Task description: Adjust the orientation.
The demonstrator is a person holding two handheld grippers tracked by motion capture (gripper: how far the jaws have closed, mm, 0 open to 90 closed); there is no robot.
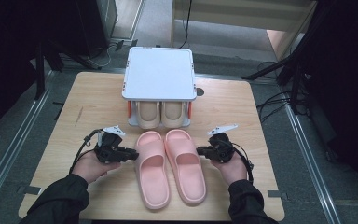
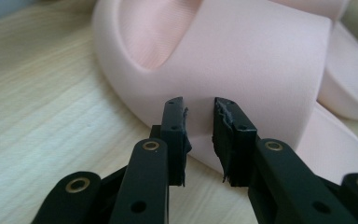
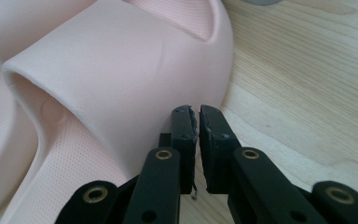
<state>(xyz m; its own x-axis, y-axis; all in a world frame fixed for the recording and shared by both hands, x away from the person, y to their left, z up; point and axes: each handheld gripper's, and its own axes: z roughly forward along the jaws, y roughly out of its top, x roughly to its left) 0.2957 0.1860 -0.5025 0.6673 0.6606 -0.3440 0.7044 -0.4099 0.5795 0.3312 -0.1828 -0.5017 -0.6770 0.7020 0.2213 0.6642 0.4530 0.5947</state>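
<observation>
Your left hand-held gripper point(image 1: 131, 153) sits at the left edge of the left pink slipper point(image 1: 152, 168), level with its strap. In the left gripper view its jaws stand a little apart, with a narrow gap between the pads point(image 2: 174, 122), and the tips are right at the slipper's strap wall; nothing is pinched between them. Your right hand-held gripper point(image 1: 200, 150) sits at the right edge of the right pink slipper point(image 1: 184, 164), its jaws pressed almost together and holding nothing, tips just beside the strap's outer side. Both pink slippers lie side by side in the middle of the counter point(image 1: 242, 121), toes pointing far. Beyond them, a white rack point(image 1: 158, 72) holds a beige pair point(image 1: 160, 114) beneath its top.
</observation>
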